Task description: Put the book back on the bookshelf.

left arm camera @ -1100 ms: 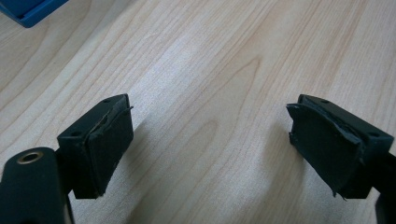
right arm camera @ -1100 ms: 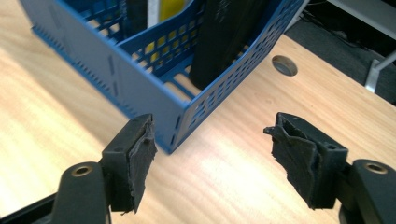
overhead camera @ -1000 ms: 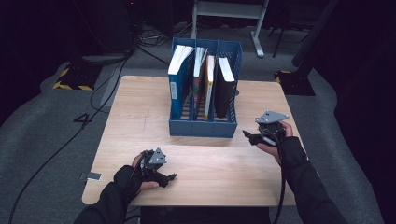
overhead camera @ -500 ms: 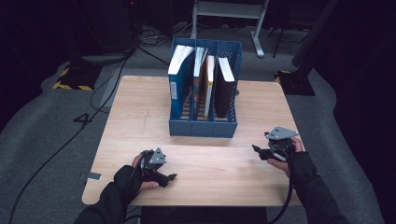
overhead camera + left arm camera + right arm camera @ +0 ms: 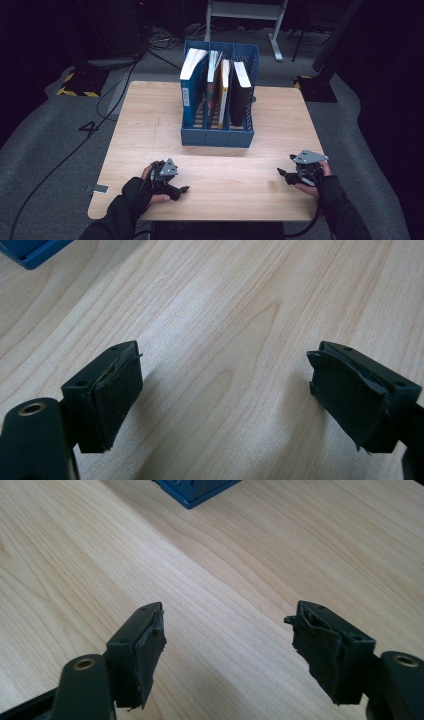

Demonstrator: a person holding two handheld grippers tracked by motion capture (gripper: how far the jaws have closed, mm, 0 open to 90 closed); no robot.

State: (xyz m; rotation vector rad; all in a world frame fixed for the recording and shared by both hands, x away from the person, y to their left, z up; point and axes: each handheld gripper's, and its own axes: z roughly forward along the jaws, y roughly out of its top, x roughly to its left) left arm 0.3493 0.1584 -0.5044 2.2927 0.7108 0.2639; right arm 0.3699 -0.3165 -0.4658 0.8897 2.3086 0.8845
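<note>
A blue file rack (image 5: pixel 218 135) stands in the middle of the wooden table (image 5: pixel 150 130), with several books upright in its slots. My left gripper (image 5: pixel 182 190) rests low near the front left edge, jaws pointing right. Its own view has the jaws wide apart over bare wood, left gripper (image 5: pixel 225 400) open with nothing between the pads. My right gripper (image 5: pixel 281 173) sits near the front right edge, jaws pointing left toward the table's middle. It stands open too, right gripper (image 5: pixel 227 652), only bare wood between its pads (image 5: pixel 150 652).
A corner of the blue rack (image 5: pixel 192 492) lies ahead of the right gripper. Another blue corner (image 5: pixel 35 252) sits far off in the left gripper view. Cables and a grey stand occupy the dark floor behind the table. A small white object (image 5: pixel 100 189) lies on the floor by the front left corner.
My right hand has come down and back from beside the rack to the front right edge of the table. The left hand has stayed put.
</note>
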